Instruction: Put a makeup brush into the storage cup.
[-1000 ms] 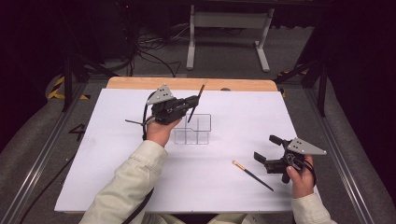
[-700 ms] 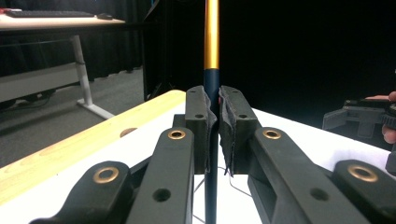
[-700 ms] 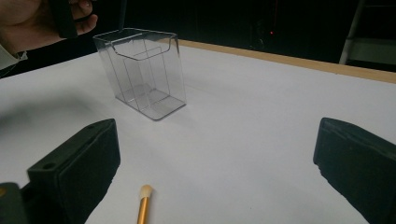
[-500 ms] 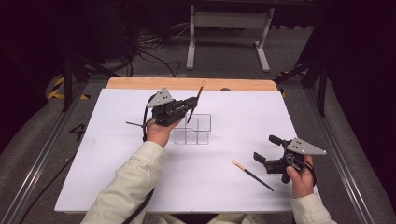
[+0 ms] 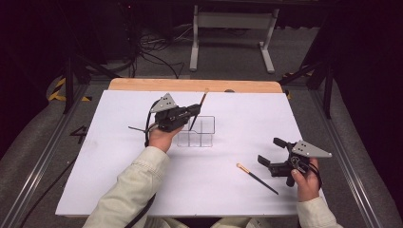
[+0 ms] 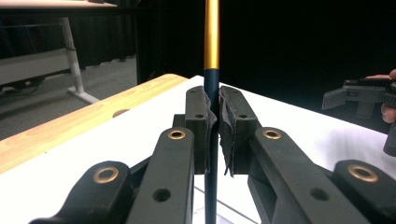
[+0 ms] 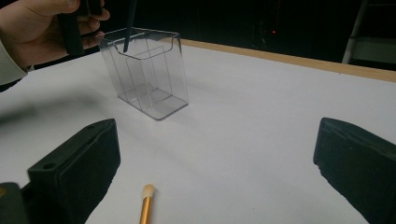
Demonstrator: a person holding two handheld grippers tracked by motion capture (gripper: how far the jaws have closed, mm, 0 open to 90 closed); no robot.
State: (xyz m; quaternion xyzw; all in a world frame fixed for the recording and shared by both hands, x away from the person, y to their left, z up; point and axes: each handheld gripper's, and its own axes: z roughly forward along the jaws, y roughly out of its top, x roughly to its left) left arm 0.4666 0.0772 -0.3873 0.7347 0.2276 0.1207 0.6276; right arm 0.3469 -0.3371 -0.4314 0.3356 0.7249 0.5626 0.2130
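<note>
At a white tabletop (image 5: 119,166), a person works a pair of tongs in each hand. The left tongs (image 5: 196,110) pinch a slim dark brush (image 6: 211,88) with a gold band, holding it almost upright over a clear plastic holder (image 5: 197,131) near the middle of the sheet. The brush's lower end reaches into the holder's open top at the back, seen through the clear wall from the right gripper view (image 7: 128,28); whether it touches the bottom cannot be told, and its top is cut off in the left gripper view. The left hand (image 5: 161,137) covers much of the tongs' body. The right tongs (image 5: 272,153) hang spread wide and empty near the right edge, held in the right hand (image 5: 304,178). A second brush (image 5: 256,178) lies flat on the sheet just beside them, pale tip toward the holder; only its tip and gold collar show between the jaws in the right gripper view (image 7: 146,205). Behind the tabletop, a grey metal stand (image 5: 233,28) and loose cables (image 5: 152,52) sit on the dim floor.
</note>
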